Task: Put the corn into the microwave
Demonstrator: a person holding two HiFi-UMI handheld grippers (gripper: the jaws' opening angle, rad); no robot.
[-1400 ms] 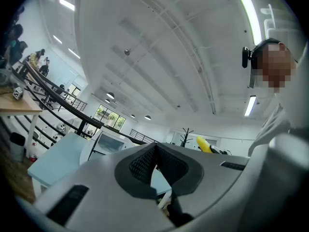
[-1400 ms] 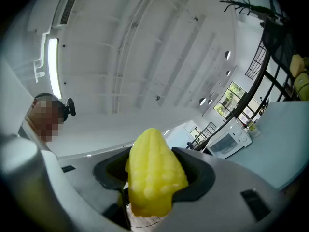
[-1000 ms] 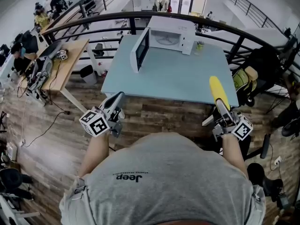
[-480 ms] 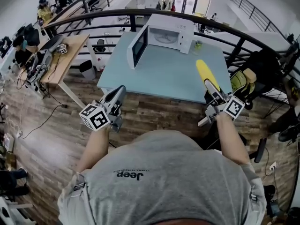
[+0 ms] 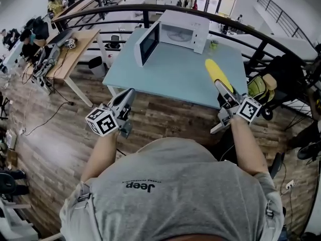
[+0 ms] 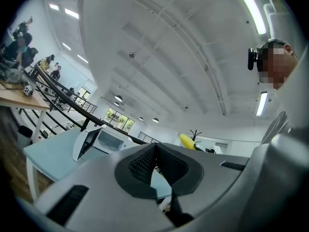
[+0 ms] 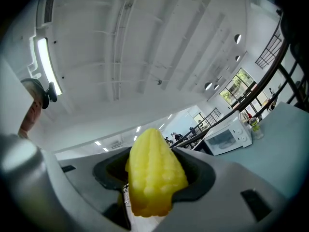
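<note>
Head view puts a wooden desk (image 5: 75,54) at far left. Next comes the left gripper (image 5: 128,95), which hangs over the wood floor (image 5: 65,119) just short of the table (image 5: 170,79). Its jaws are pressed together with nothing between them, and the left gripper view shows the same. At the far side of the table sits the microwave (image 5: 181,31), its door (image 5: 147,45) swung wide to the left so the cavity is exposed. A small bottle (image 5: 214,44) stands just right of the microwave. Further right, the corn (image 5: 215,72) is in the air above the table's near right part. The right gripper (image 5: 221,88) clamps its near end, and its tip points roughly toward the microwave. Right gripper view shows the yellow cob filling the gap between the pads, with the jaws closed on it.
</note>
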